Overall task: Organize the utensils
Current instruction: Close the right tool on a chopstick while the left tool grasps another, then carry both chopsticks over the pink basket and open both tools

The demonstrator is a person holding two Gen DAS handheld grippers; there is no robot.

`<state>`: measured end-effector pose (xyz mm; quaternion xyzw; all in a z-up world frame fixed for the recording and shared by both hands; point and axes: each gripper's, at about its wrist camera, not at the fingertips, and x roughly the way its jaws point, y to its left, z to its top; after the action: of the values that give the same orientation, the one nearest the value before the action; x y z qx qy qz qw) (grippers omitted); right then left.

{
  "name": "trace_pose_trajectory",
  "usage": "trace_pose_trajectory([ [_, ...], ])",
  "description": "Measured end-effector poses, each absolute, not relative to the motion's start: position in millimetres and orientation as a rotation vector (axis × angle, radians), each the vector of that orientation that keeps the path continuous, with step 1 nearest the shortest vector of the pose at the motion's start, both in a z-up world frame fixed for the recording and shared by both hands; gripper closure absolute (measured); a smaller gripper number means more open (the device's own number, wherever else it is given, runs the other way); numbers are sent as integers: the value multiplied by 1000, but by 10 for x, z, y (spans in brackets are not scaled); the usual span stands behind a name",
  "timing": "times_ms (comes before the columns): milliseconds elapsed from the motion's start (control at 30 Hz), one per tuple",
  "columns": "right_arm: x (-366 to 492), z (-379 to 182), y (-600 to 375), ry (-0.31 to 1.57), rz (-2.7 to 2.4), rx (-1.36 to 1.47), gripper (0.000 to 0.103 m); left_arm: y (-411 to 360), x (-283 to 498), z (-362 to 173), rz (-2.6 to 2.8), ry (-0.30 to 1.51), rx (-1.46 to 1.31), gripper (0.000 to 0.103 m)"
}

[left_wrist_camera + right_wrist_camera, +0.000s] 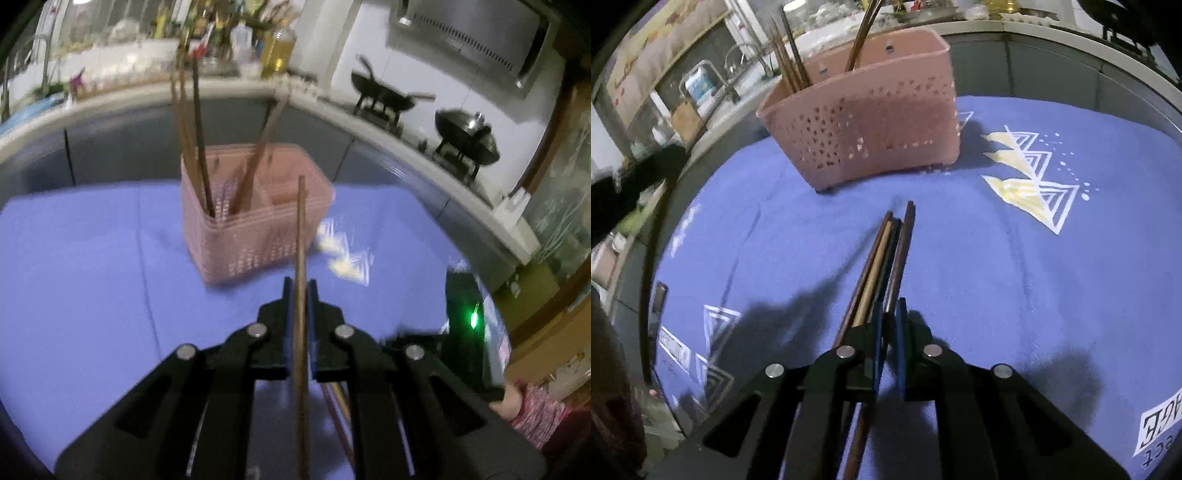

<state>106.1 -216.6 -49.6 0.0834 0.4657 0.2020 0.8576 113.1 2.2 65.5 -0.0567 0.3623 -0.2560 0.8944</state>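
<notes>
A pink perforated utensil basket (255, 221) stands on the blue cloth, with several brown chopsticks (195, 147) upright in its left compartments. My left gripper (300, 291) is shut on one brown chopstick (301, 236), held above the cloth and pointing at the basket. In the right wrist view the basket (871, 133) is ahead. My right gripper (889, 310) hovers low over a bundle of several chopsticks (886, 254) lying on the cloth; its jaws are nearly closed with a narrow gap, and one dark stick seems to run between them.
The blue cloth (997, 280) has white and yellow triangle prints (1030, 177) right of the basket. A counter with bottles (277, 48) and two black woks (388, 92) runs behind. A dark device with a green light (472, 317) sits at the right.
</notes>
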Motion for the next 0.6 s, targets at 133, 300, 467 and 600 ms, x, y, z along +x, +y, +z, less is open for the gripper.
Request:
trace_pose_trajectory([
  [133,1139,-9,-2388,805,573,386,95,24,1299,1055,-578,651,-124,97],
  [300,1588,523,-2668,704,871,829,36,-15,1417,1223,-617,623,-124,97],
  [467,1879,870,-2476,680,858,740,33,-60,1448,1240,-649,613,-114,97],
  [600,2150,874,-2259,780,921,753,97,-122,1533,1274,-649,609,-89,97],
])
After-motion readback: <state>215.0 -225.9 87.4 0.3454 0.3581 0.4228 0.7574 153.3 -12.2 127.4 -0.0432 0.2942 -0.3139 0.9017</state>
